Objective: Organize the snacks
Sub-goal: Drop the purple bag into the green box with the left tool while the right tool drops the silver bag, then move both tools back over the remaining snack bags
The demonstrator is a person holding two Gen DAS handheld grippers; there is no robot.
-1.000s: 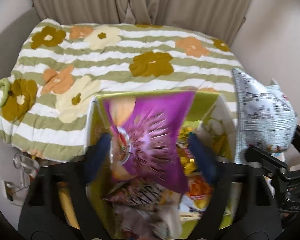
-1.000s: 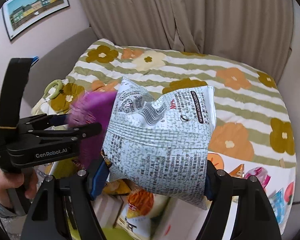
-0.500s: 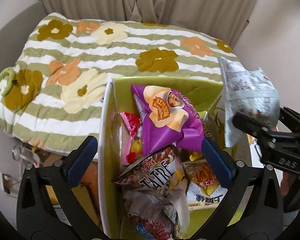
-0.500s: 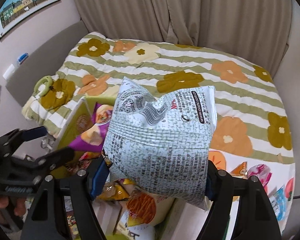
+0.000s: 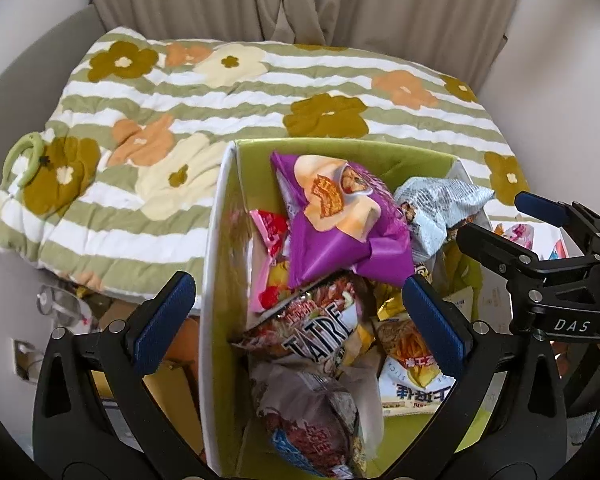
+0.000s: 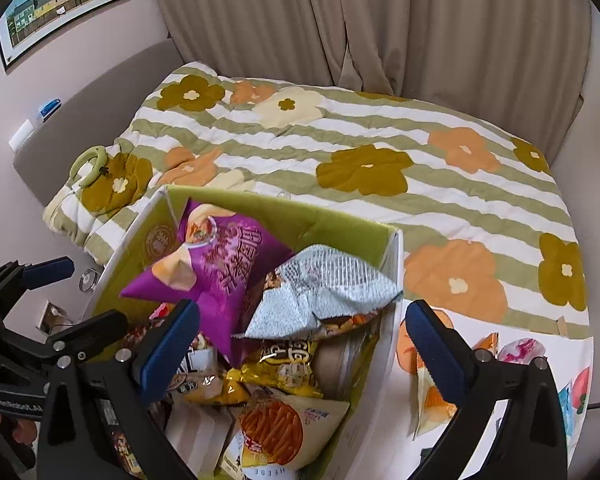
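Step in hand: dropping snacks into the box [image 6: 394, 276]. Right gripper [image 6: 300, 340] sits over the box, jaws opening, nothing between them; the silver bag [image 6: 324, 292] lies free on the pile, leaning on the right wall beside the purple bag [image 6: 216, 268]. Left gripper [image 5: 296, 312] also spread wide and empty above the box's left wall. More packets [image 6: 432, 392] lie outside, on the white surface right of the box. Next, likely: right gripper swings out to those packets and closes on one.
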